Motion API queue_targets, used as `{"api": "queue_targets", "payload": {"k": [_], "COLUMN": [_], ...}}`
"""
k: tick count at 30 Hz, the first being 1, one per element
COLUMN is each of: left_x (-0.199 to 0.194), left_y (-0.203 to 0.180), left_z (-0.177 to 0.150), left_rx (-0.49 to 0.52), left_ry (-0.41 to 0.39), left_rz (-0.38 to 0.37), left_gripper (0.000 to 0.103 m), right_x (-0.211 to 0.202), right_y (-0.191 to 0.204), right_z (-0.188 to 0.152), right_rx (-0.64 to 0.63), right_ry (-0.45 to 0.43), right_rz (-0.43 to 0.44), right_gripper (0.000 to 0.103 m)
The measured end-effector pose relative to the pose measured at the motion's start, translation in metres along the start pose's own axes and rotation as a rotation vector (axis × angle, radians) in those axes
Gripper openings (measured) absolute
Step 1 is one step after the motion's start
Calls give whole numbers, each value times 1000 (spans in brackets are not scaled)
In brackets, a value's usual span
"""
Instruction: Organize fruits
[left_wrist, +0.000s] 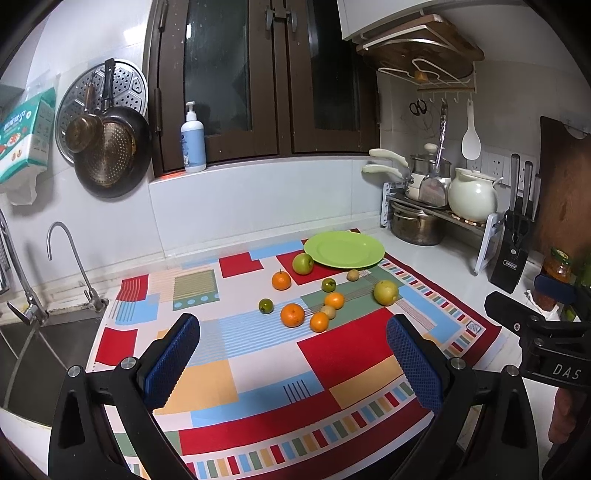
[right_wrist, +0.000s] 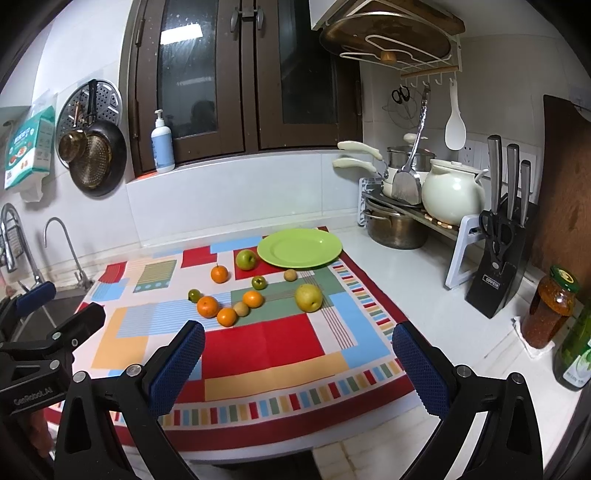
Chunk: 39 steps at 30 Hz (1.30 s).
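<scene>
Both grippers, left gripper and right gripper, hover released and empty above the patterned cloth; beyond them the fruits lie scattered just before the green plate

White surface carrying a patterned cloth, a pot rack, a knife block, a sauce jar and a green bottle on the right.

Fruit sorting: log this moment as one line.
stage: not started | left gripper: open, holding nothing | right gripper: open, holding nothing | fruits: loose on cloth | green plate: bare
</scene>
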<state>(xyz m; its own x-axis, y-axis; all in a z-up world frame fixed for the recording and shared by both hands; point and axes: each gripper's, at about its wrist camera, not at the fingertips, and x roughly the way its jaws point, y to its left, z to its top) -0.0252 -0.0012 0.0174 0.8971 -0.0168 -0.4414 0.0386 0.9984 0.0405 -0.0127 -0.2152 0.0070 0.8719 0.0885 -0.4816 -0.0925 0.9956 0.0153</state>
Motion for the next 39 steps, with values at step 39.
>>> {"api": "queue_targets", "payload": {"k": [39], "left_x": [-10], "left_y": [-4], "left_z": [8], "left_rx": [9], "left_ry": [-39], "left_rz": [22], "left_gripper": [103], "right_x": [-1], "right_y": [-3], "right_z": [4], "right_rx": [3], "right_ry": [-14], "right_rz": [21], "right_gripper": [102]}}
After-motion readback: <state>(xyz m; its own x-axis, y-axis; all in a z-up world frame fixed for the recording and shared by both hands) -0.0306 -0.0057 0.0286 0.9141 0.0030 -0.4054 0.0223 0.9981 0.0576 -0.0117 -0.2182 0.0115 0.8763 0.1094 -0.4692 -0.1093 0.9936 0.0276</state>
